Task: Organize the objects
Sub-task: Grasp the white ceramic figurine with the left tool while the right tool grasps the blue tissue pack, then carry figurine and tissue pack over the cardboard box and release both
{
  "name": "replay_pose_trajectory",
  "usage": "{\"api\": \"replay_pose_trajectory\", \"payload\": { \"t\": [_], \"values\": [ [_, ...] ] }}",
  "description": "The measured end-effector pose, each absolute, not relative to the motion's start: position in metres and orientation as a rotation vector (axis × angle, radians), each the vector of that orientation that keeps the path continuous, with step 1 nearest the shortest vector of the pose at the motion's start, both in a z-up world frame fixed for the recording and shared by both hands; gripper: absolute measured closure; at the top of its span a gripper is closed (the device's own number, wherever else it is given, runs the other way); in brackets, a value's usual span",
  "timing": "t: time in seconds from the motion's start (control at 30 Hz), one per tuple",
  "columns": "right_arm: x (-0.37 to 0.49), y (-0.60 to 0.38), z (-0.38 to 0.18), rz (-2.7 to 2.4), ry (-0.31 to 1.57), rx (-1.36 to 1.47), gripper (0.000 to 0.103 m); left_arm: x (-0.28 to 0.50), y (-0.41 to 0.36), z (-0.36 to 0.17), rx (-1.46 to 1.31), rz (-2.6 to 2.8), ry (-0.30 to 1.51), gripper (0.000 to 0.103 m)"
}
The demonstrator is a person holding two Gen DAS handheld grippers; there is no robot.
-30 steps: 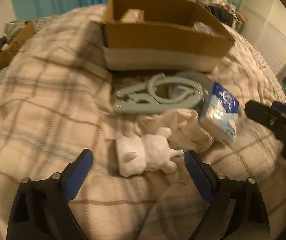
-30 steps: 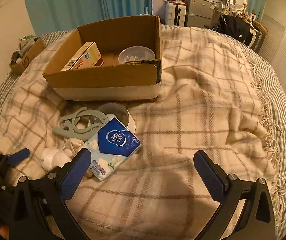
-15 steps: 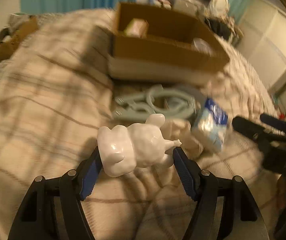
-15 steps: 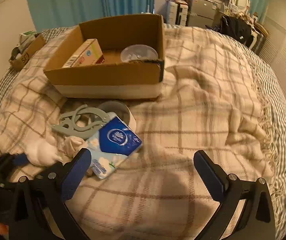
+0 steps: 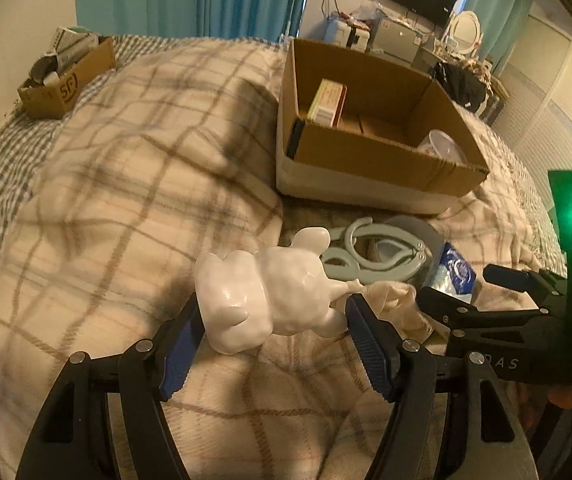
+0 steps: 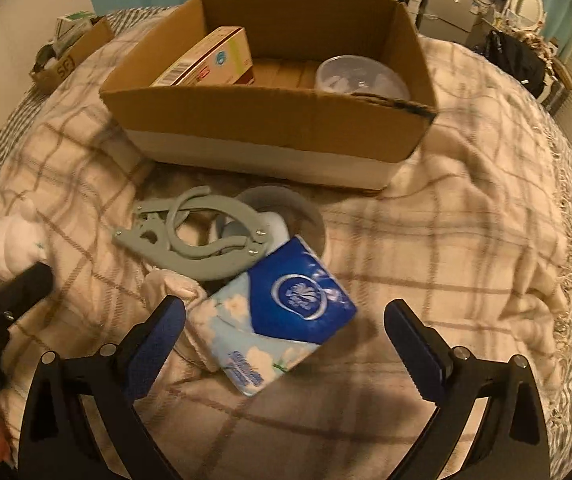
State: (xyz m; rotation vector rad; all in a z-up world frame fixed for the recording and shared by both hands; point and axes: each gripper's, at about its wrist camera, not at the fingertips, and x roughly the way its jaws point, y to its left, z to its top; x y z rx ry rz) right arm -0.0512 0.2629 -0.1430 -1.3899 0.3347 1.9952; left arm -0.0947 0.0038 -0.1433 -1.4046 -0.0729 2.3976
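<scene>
The left gripper (image 5: pixel 272 330) was closed on a white figurine (image 5: pixel 270 300), its blue pads (image 5: pixel 370 348) pressing the toy from both sides so that it hung clear of the plaid blanket (image 5: pixel 126 200) beneath. Just past the figurine and to the gripper's right lay a crumpled cream cloth (image 5: pixel 394 300), and beyond that a grey folding hanger (image 5: pixel 374 252) rested on the blanket beside a grey bowl-like thing (image 5: pixel 426 236). Farther ahead stood an open cardboard box (image 5: pixel 366 160), with a carton (image 5: pixel 326 102) propped against its left wall and a clear plastic container (image 5: pixel 444 148) in its right corner. Far off to the left, near the bed's edge, sat a smaller cardboard box (image 5: pixel 62 84) filled with odds and ends. The right gripper (image 6: pixel 286 344) hovered with its jaws spread wide and nothing between the pads (image 6: pixel 158 344); a blue tissue pack (image 6: pixel 278 320) lay on the blanket directly ahead of it, between the two fingers in that view but untouched. Just beyond the pack, the hanger partly covered the grey bowl-like thing. The figurine showed at the far left of the right wrist view, blurred, in the other gripper's grasp. The cardboard box stood farther ahead, carton on the left and container on the right.
</scene>
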Motion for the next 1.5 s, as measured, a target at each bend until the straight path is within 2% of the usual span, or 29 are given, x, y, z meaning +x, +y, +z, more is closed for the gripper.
{"api": "replay_pose_trajectory", "payload": {
  "t": [0.07, 0.1, 0.33, 0.57, 1.03, 1.27, 1.5],
  "values": [
    [-0.054, 0.263, -0.152, 1.981, 0.34, -1.42, 0.014, -0.096, 0.006, -0.148, -1.421, 2.378, -0.075, 0.031],
    [-0.054, 0.263, -0.153, 1.98, 0.344, -1.426, 0.015, -0.095, 0.006, -0.15, -1.427, 2.374, -0.073, 0.031],
    [-0.044, 0.257, -0.142, 2.007, 0.349, -1.343, 0.016, -0.095, 0.001, -0.153, -1.448, 2.363, -0.101, 0.031],
    [-0.028, 0.242, -0.1, 2.071, 0.335, -1.217, 0.016, -0.08, 0.001, -0.131, -1.404, 2.359, -0.102, 0.031],
    [-0.013, 0.195, 0.033, 2.216, 0.144, -1.023, 0.016, -0.068, 0.011, -0.018, -1.116, 2.415, -0.038, 0.031],
    [-0.031, 0.221, 0.105, 2.271, 0.105, -0.915, 0.016, -0.103, 0.033, 0.022, -1.061, 2.397, -0.014, 0.031],
    [-0.062, 0.269, 0.111, 2.267, 0.142, -0.918, 0.016, -0.158, 0.065, 0.025, -1.047, 2.407, 0.031, 0.031]
  ]
}}
